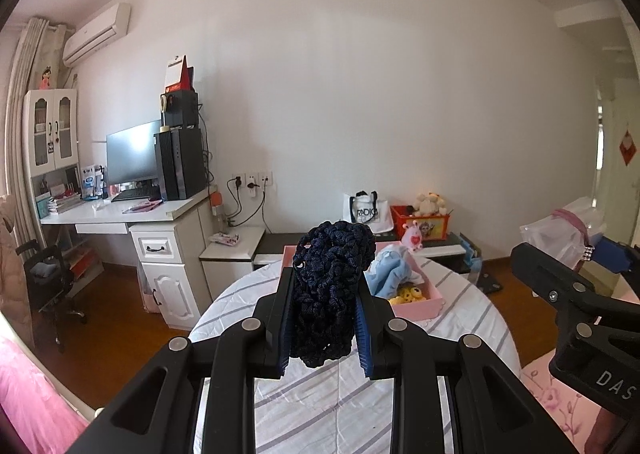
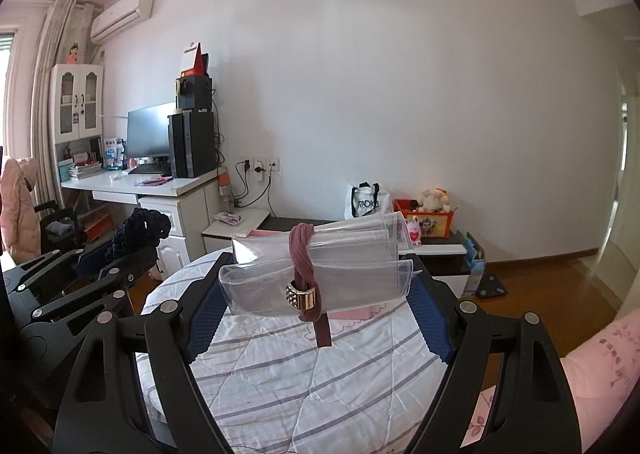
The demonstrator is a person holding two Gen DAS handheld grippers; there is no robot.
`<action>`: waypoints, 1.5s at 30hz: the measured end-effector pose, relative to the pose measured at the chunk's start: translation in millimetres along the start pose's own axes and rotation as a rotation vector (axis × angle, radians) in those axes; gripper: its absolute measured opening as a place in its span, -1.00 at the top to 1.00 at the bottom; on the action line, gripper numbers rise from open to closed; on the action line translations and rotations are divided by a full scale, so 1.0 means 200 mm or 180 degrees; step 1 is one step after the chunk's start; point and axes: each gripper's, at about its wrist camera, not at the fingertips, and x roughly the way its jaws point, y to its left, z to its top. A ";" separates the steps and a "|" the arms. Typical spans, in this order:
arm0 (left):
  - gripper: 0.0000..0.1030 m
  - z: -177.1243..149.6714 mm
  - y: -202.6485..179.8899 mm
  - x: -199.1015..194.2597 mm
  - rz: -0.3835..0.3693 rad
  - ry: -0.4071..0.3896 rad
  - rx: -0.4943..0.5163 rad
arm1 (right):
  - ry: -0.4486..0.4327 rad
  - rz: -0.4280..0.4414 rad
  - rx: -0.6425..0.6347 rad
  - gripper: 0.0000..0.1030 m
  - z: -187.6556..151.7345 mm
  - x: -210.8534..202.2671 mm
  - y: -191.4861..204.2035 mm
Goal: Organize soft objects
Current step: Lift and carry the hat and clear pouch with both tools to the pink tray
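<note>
My left gripper (image 1: 326,318) is shut on a dark navy crocheted pouch (image 1: 330,290) and holds it up above the striped round table (image 1: 304,406). It also shows in the right wrist view (image 2: 138,234) at the left. My right gripper (image 2: 316,294) is shut on a clear plastic bag (image 2: 344,274) rolled up and bound with a mauve hair tie (image 2: 305,262). That bag shows at the right of the left wrist view (image 1: 560,238). A pink box (image 1: 416,304) on the table holds a light blue soft toy (image 1: 390,268) and yellow plush pieces (image 1: 408,294).
A white desk (image 1: 120,213) with monitor and computer tower stands at the left. A low bench along the wall carries a white tote bag (image 1: 366,209) and a red toy box (image 1: 424,223). A black office chair (image 1: 48,278) is far left. Wooden floor surrounds the table.
</note>
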 end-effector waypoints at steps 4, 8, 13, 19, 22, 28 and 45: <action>0.55 0.00 0.00 0.01 -0.0002 0.0006 0.0000 | 0.0003 -0.0002 -0.0001 -0.55 0.00 0.00 0.00; 0.55 -0.01 0.01 0.00 -0.0001 0.0012 -0.0006 | 0.0007 -0.0006 0.0005 -0.55 0.00 -0.01 0.00; 0.55 -0.02 0.01 0.00 0.0000 0.0015 -0.0006 | 0.0018 -0.0013 0.0010 -0.55 -0.01 0.00 -0.01; 0.55 0.00 0.00 0.03 0.0003 0.0044 -0.0004 | 0.0060 -0.0018 0.0010 -0.55 0.01 0.04 -0.01; 0.55 0.02 0.00 0.08 0.0004 0.0077 -0.0005 | 0.0100 -0.0014 0.0027 -0.55 0.01 0.07 -0.01; 0.55 0.04 0.01 0.22 -0.0004 0.0209 -0.0020 | 0.0268 -0.0029 0.0061 -0.55 -0.02 0.17 -0.03; 0.55 0.17 0.00 0.86 -0.0102 0.0788 0.0054 | 0.0845 -0.0069 0.0151 -0.55 -0.11 0.67 -0.09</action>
